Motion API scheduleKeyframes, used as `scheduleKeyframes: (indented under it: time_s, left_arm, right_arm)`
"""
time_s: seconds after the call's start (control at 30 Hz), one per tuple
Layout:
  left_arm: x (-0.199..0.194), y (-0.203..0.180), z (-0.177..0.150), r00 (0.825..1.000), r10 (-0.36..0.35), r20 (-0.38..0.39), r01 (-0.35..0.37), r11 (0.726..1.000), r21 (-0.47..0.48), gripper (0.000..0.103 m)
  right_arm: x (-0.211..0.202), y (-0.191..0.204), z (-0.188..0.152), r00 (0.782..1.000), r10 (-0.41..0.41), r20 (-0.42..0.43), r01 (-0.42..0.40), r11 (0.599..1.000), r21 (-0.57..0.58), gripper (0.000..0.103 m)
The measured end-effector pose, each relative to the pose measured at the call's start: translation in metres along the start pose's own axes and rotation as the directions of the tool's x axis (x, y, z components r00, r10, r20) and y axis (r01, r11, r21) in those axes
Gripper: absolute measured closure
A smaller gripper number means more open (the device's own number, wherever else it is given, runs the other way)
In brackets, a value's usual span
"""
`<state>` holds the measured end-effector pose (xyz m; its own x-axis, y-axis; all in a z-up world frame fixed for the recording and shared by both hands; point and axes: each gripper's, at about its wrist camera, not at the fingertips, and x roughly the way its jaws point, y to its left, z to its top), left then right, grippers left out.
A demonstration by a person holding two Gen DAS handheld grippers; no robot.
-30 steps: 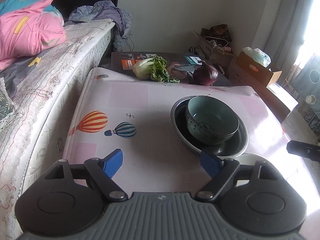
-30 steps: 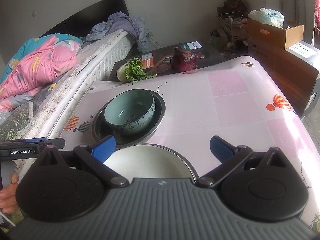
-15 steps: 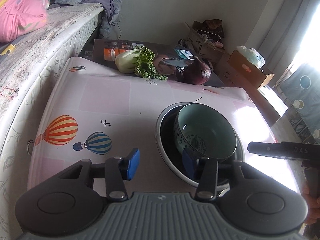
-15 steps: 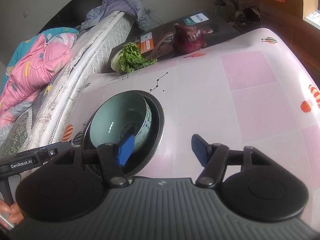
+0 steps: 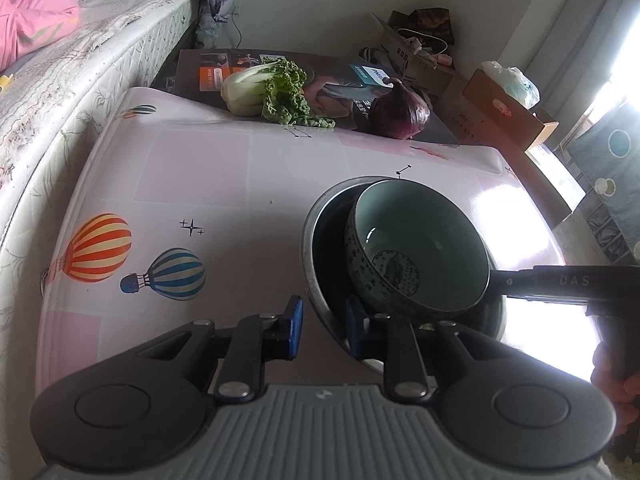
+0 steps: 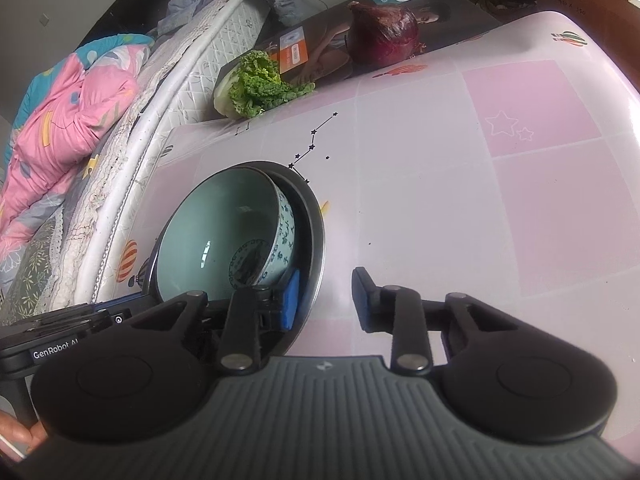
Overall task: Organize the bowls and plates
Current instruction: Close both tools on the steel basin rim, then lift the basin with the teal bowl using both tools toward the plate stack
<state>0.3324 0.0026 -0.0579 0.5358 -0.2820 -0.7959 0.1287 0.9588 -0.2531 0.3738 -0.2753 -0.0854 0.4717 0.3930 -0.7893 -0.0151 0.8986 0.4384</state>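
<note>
A pale green ceramic bowl [image 5: 416,248] with blue writing sits tilted inside a dark metal bowl [image 5: 320,240] on the pink balloon-print table [image 5: 200,176]. My left gripper [image 5: 322,326] straddles the metal bowl's near rim, one blue pad outside, one inside, with a gap still showing between them. My right gripper [image 6: 326,300] straddles the same rim in the right wrist view, where the green bowl [image 6: 216,236] and the metal bowl [image 6: 314,216] show; its jaws are partly closed with a clear gap.
A bok choy [image 5: 268,92] and a red onion [image 5: 400,110] lie on a dark box [image 5: 200,68] at the table's far edge. A bed with a pink quilt [image 6: 68,120] runs along the left. Cardboard boxes [image 5: 504,108] stand at the back right.
Both grippers moved down and in toward the stacked bowls and narrowed their jaws around the metal bowl's rim. The white plate seen below the right gripper a second ago is out of view.
</note>
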Motion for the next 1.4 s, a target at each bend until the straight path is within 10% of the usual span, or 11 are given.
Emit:
scheduleKeyframes:
  time_s: [1.4]
  left_arm:
    - [0.028,0.005,0.005,0.998,-0.037,-0.050,0.033,0.997,-0.067,0.085]
  right_arm:
    - [0.031,-0.001,0.003,0.997,0.078,0.008,-0.078,0.996,0.036,0.093]
